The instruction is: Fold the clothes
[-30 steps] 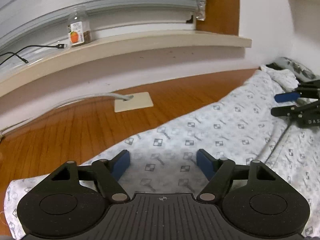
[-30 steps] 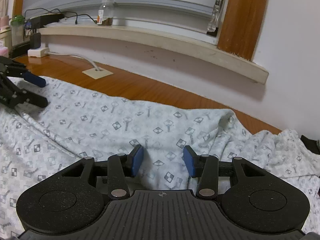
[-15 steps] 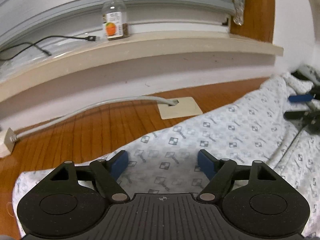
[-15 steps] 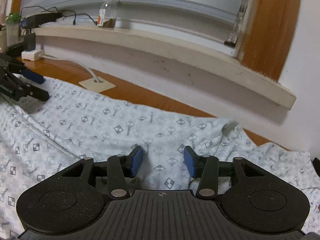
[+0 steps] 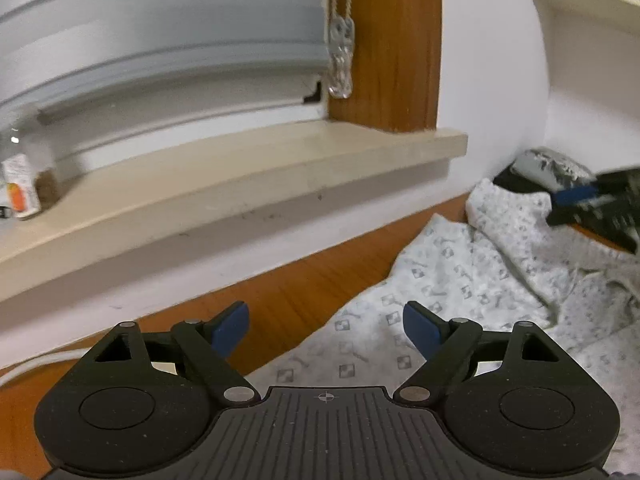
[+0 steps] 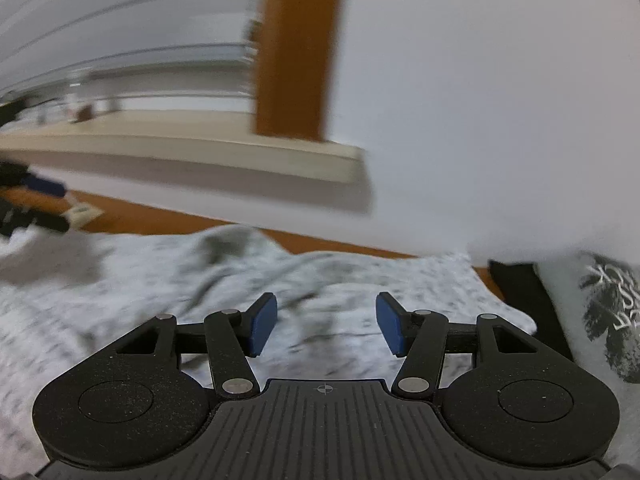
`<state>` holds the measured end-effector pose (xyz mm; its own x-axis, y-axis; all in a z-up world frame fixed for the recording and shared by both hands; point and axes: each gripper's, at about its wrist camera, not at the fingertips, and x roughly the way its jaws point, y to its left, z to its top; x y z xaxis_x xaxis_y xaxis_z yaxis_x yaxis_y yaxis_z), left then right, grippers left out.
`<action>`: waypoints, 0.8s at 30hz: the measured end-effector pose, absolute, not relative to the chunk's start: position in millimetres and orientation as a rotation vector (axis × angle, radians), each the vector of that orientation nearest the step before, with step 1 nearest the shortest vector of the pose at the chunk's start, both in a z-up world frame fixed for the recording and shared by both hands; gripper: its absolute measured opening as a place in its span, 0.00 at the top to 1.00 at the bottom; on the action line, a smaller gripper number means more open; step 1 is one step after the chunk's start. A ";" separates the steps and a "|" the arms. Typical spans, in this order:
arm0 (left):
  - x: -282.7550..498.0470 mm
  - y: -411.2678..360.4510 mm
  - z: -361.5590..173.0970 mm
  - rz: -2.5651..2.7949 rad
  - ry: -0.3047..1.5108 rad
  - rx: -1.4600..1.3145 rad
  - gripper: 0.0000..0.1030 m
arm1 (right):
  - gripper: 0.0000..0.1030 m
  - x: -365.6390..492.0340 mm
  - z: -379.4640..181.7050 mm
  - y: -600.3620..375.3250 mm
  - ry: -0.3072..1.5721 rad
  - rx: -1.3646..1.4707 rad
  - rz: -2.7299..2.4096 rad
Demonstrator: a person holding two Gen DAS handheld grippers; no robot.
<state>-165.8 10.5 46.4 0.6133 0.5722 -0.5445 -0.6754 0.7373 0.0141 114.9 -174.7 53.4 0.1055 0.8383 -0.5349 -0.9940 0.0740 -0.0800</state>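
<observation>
Wooden floor (image 5: 288, 300) under a rumpled white patterned garment (image 5: 460, 292), a grey printed garment (image 6: 592, 300) beside it.

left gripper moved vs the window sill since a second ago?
Yes. The left gripper has swung right: the wooden window post now sits near centre, and the jar has slid to the left edge. Its jaws are opening, empty.

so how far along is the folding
Early. Done: the patterned garment lies spread but rumpled on the wooden surface, no neat fold visible. In hand: nothing; left gripper jaws are opening over its edge, right gripper open above it. Left: grasping and folding.
</observation>
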 end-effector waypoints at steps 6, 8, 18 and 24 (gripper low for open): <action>-171.3 26.5 21.6 0.673 0.529 -0.282 0.16 | 0.45 137.3 39.6 -112.0 0.562 -0.432 1.351; -173.8 29.3 20.8 0.654 0.514 -0.311 0.16 | 0.45 142.4 31.7 -90.1 0.631 -0.418 1.308; -176.2 28.9 21.2 0.626 0.503 -0.308 0.16 | 0.96 131.3 38.6 -98.1 0.561 -0.412 1.213; -181.6 31.7 22.7 0.627 0.476 -0.328 0.16 | 0.96 118.7 113.1 -199.7 0.405 -0.319 1.158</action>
